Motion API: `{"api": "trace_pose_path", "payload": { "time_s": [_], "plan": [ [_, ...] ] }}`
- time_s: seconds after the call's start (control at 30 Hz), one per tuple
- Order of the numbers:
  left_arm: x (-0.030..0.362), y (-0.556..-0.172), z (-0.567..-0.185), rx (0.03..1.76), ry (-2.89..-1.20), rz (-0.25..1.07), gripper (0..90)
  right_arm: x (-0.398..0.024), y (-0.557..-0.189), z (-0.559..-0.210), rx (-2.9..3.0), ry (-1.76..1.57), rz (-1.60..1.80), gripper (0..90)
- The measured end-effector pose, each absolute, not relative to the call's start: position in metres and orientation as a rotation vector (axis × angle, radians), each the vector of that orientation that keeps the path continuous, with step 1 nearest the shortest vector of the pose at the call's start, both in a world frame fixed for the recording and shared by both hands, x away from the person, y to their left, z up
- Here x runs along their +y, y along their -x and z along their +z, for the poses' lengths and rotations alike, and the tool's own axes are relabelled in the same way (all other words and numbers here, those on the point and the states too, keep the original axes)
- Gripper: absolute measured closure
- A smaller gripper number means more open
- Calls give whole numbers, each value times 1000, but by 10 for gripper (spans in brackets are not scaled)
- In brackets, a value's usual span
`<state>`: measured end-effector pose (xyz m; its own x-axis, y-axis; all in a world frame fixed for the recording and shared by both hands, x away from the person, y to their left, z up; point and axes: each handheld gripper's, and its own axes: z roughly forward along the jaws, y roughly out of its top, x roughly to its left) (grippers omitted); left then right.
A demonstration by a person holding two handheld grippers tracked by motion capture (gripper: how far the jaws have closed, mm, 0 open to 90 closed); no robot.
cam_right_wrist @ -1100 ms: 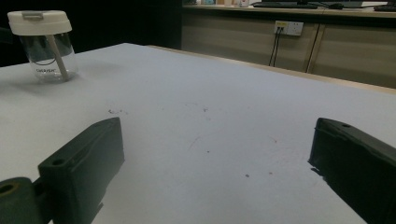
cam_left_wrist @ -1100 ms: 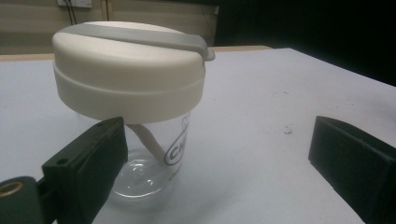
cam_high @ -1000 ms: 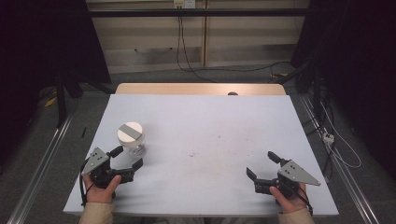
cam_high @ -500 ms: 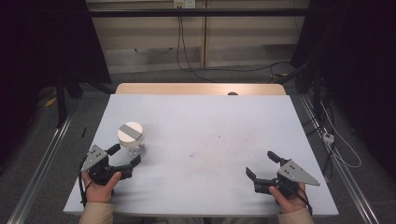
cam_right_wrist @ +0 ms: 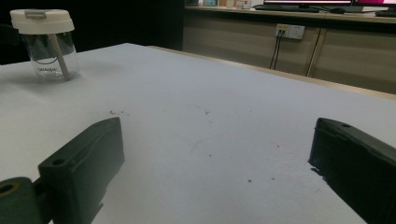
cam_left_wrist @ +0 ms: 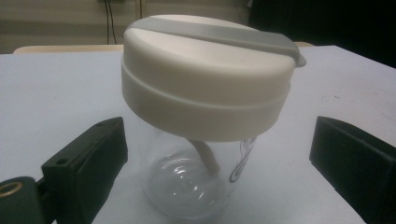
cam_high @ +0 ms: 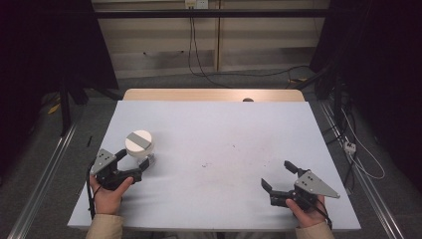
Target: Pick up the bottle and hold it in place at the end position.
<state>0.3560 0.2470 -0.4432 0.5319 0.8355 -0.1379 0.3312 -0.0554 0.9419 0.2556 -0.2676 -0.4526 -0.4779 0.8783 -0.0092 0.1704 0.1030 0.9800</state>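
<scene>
A clear jar point(cam_high: 140, 147) with a cream lid and a grey strip across the top stands upright on the left of the white table point(cam_high: 219, 129). My left gripper point(cam_high: 133, 161) is open, its jaws on either side of the jar without touching it. In the left gripper view the jar point(cam_left_wrist: 205, 116) sits between the two jaws, a pale stick inside it. My right gripper point(cam_high: 278, 177) is open and empty near the front right of the table. The right gripper view has the jar point(cam_right_wrist: 46, 44) far off at upper left.
A small dark object point(cam_high: 247, 100) lies on the wooden strip at the table's far edge. Cables point(cam_high: 199, 55) hang down the back wall. Metal rails point(cam_high: 45, 169) run along the floor at both sides. Faint dark marks point(cam_high: 234, 154) dot the table's middle.
My left gripper has moved forward a little, bringing its jaws around the jar. The right gripper has stayed where it was.
</scene>
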Motion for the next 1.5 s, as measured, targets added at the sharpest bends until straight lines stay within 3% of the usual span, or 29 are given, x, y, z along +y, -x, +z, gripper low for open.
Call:
{"api": "trace_pose_path", "payload": {
  "time_s": [0.67, 1.5],
  "plan": [
    [231, -388, -454, 1049, -1667, 585, 52, -267, -257, -452, 1757, -1013, 1419, 27],
    [225, -395, -455, 1028, -1672, 629, 113, -269, -261, -451, 1757, -1001, 1405, 29]
  ]
}}
